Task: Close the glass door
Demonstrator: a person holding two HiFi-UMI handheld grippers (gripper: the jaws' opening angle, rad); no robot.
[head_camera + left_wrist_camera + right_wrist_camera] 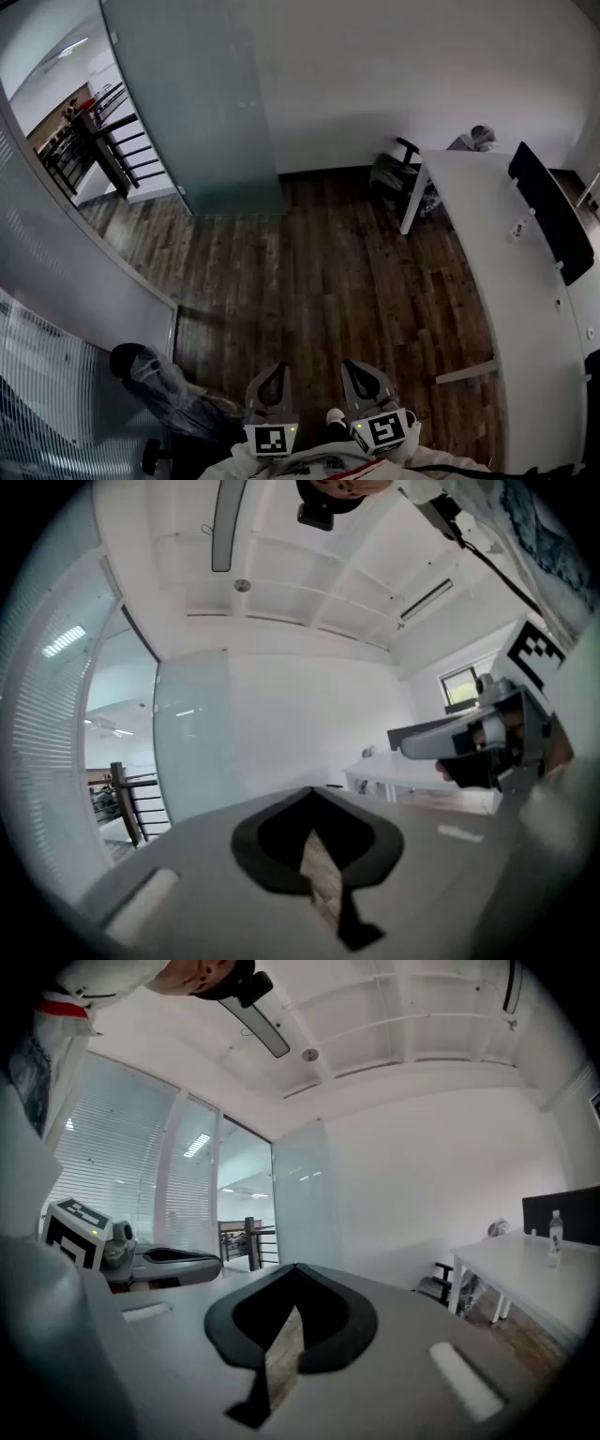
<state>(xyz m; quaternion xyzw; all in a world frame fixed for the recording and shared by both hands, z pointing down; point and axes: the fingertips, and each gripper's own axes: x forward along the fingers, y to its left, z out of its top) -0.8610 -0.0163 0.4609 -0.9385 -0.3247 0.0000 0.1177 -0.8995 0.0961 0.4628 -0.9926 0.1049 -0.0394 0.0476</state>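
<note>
Head view: left claw (274, 370) and right claw (356, 367) lie side by side, clenched empty — well apart from the tall frosted glass door (192, 103). It stands open.

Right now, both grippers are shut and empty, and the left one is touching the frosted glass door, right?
Not touching. Both the left gripper and right gripper are shut and empty, but the head view shows the left one well short of the frosted glass door, with wooden floor between.
</note>
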